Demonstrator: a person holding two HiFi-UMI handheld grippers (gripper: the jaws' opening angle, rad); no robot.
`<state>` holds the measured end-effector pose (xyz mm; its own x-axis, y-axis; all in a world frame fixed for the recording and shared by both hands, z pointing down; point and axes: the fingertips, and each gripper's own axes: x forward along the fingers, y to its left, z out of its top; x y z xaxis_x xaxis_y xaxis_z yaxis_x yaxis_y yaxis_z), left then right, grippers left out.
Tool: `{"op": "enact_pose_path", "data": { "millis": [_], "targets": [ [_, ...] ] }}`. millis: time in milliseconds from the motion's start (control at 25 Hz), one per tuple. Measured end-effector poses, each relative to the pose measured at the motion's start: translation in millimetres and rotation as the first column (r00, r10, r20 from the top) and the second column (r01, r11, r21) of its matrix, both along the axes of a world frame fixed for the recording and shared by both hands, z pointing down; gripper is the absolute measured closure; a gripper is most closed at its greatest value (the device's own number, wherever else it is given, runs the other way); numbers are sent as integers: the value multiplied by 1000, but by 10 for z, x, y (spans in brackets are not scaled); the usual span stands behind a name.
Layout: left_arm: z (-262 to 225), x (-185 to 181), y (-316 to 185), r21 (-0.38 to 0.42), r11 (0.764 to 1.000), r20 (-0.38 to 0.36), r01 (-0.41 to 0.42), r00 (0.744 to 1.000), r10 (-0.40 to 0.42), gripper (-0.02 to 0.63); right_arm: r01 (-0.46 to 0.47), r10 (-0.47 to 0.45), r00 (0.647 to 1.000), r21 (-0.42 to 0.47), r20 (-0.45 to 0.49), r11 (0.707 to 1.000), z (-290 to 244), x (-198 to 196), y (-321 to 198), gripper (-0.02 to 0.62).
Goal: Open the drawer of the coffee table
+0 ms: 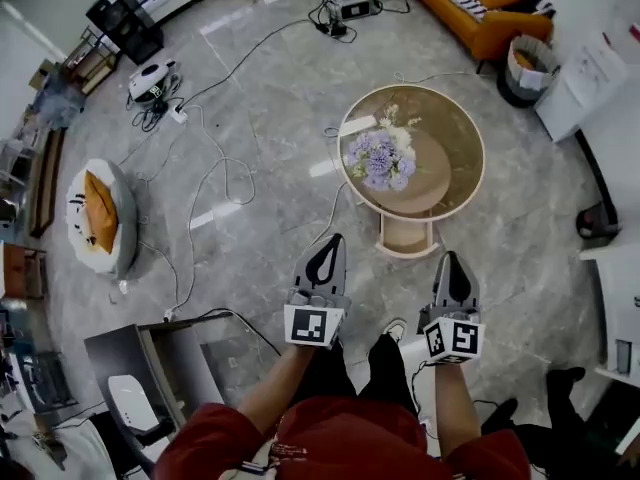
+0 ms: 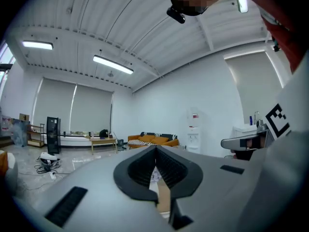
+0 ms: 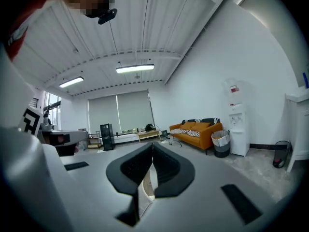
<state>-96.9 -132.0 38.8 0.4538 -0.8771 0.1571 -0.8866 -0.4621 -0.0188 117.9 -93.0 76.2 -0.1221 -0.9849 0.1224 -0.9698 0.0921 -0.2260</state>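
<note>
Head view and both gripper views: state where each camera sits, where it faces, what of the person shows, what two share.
Head view: on the person's head, looking steeply down at the coffee table; both forearms, left gripper, right gripper show.
Left gripper view: on the left gripper, facing level toward the orange sofa; its shut jaws and a red sleeve show.
Right gripper view: on the right gripper, facing likewise; its shut jaws show.
Shared: both gripper views show the orange sofa and water dispenser.
</note>
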Motion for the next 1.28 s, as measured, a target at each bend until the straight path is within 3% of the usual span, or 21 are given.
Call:
{"op": "enact_pose_path", "data": {
  "millis": [240, 440, 640, 800, 1280],
  "targets": [
    [-774, -84, 365, 50, 998, 46, -26, 999, 23, 592, 46, -37, 994, 84, -107, 995, -968, -138, 214, 574],
    [-1180, -230, 315, 143, 990, 41, -15, 999, 9, 592, 3, 16, 989, 124, -147, 992, -1410, -48, 197, 574],
    [-1345, -302, 219, 209, 978, 83, -23, 997, 6, 592, -40, 61, 988, 147, -139, 988, -1523, 29, 158, 574],
    [-1379, -306, 173, 212, 977, 85, -38, 996, 21, 592, -27, 41, 995, 141, -95, 990, -1541, -6, 126, 574],
    [-1305, -183, 136, 205, 978, 81, -48, 996, 32, 592, -36, 64, 978, 144, -196, 989, -1494, 37, 87, 574]
  ]
}}
